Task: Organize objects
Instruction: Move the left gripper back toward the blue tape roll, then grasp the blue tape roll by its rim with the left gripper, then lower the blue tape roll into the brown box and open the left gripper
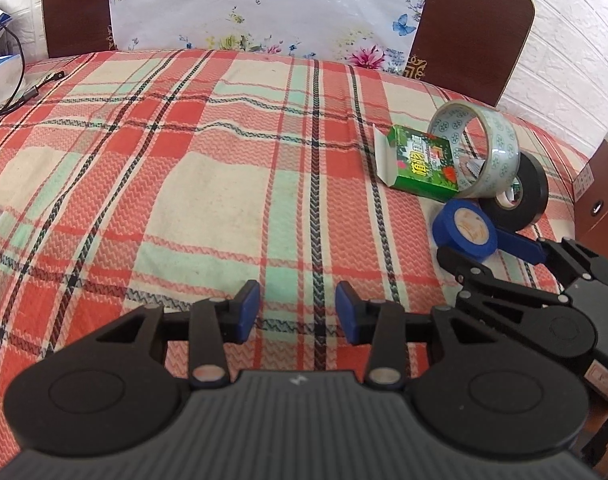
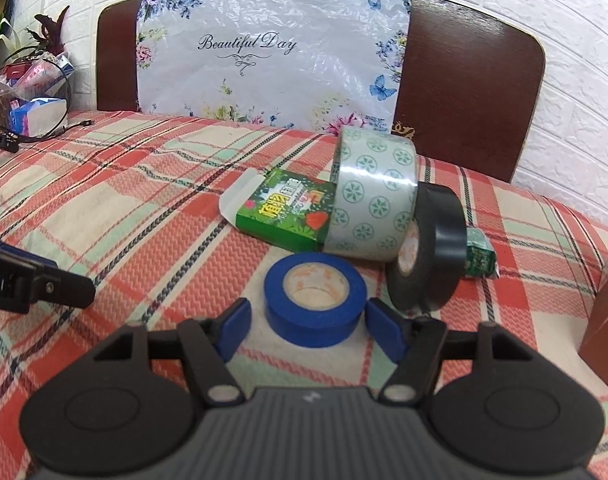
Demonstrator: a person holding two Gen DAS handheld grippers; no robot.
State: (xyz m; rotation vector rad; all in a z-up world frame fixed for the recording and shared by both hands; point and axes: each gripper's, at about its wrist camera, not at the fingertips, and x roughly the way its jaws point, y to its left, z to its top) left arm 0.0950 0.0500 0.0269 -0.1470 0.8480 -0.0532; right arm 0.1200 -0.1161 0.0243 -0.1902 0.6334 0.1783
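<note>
Setting: table under a red, cream and green plaid cloth [image 2: 152, 208], white brick wall behind, a chair back draped with floral plastic [image 2: 264, 68].

Stock, centre to right of the right-wrist frame, clustered and touching: tape rolls, three, namely blue tape roll [image 2: 315, 300] lying flat, patterned clear roll [image 2: 374, 196] and black roll [image 2: 432, 252] on edge; green carton [image 2: 288, 210], one, flap open.

Step in hand: we judge a pickup of the blue tape roll. Our right tongs [image 2: 308, 330] stand spread, straddling it, pads not touching. Next we close squarely, then lift. Our left tongs [image 1: 297, 312] hang parted, empty, over bare cloth.
</note>
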